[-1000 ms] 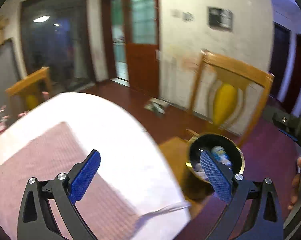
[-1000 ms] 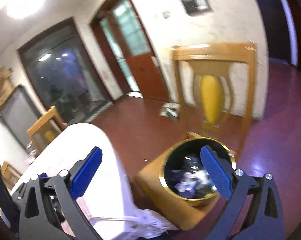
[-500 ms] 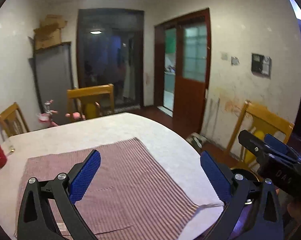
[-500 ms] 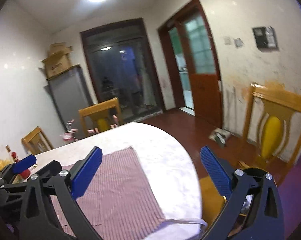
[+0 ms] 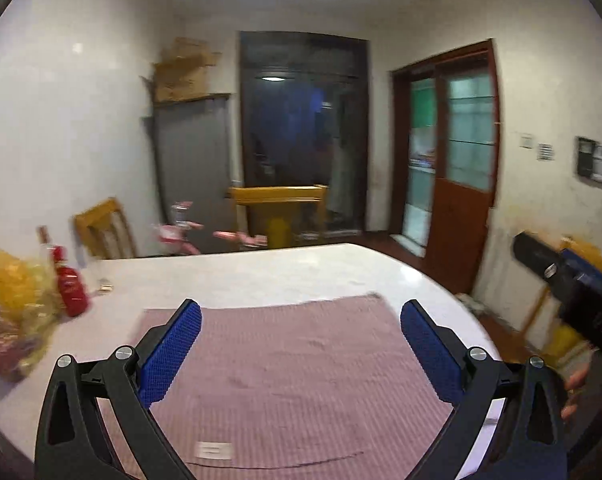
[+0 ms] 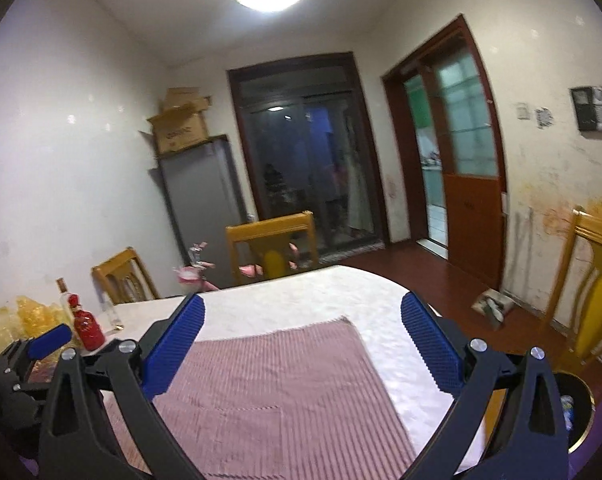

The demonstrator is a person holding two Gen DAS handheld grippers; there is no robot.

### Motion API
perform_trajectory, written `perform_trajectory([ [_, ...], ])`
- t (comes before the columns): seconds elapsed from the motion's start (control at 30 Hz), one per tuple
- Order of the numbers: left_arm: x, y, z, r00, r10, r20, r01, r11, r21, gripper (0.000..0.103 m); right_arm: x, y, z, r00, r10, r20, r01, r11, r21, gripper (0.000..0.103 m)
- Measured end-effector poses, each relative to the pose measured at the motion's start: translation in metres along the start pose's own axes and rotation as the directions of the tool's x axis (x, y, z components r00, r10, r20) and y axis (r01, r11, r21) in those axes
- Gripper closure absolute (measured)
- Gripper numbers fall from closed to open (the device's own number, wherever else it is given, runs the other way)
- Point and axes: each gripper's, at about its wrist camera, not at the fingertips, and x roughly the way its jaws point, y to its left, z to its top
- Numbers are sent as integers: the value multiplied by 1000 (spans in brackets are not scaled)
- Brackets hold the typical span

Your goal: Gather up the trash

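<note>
Two black two-finger grippers with blue ribbed pads are hovering over a round white table (image 5: 301, 272), the left gripper (image 5: 301, 354) and the right gripper (image 6: 303, 346) each spread wide and holding nothing, touching nothing. Beneath both is lying one pink-striped woven cloth mat (image 5: 301, 368), flat on the tabletop, with a small white tag (image 5: 214, 450) at its near edge. At the table's right edge, low down beside the right gripper, one round black trash bin with a gold rim (image 6: 577, 412) is sitting partly hidden, pale scraps of trash showing inside it. At the left edge of the table, one squat red bottle (image 6: 85, 326) is standing beside a heap of crinkled yellow plastic bags (image 5: 15, 292). Three yellow wooden chairs are standing around the table in the right wrist view: one on the far side (image 6: 273, 240), one at the left (image 6: 119, 276), one at the right (image 6: 597, 280). Farther back, one grey cabinet (image 6: 201, 200) topped with brown cardboard boxes (image 6: 179, 124) is standing against the white wall.
</note>
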Motion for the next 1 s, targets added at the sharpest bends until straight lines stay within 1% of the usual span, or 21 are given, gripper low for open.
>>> perform_trajectory([
  [0.13,-6,32,2,994,105,11,-105,994,-30,6,8,30,2,997,80,1,-80,997,-5,5],
  [0.23,-9,47,4,986,166,12,-165,986,-39,6,10,51,-3,993,114,-16,-114,993,-16,5],
  [0.3,-14,60,4,980,201,12,-200,978,-58,6,14,58,-5,991,129,-26,-129,991,-23,5],
  [0.4,-20,76,2,973,232,10,-230,970,-76,6,13,67,-8,988,148,-38,-149,988,-33,5],
  [0.6,-35,87,-2,966,257,21,-254,963,-91,6,-1,73,-9,987,159,-20,-160,986,-48,5],
  [1.0,-60,83,-3,962,268,52,-262,960,-95,6,-17,80,-8,984,180,8,-179,982,-64,5],
])
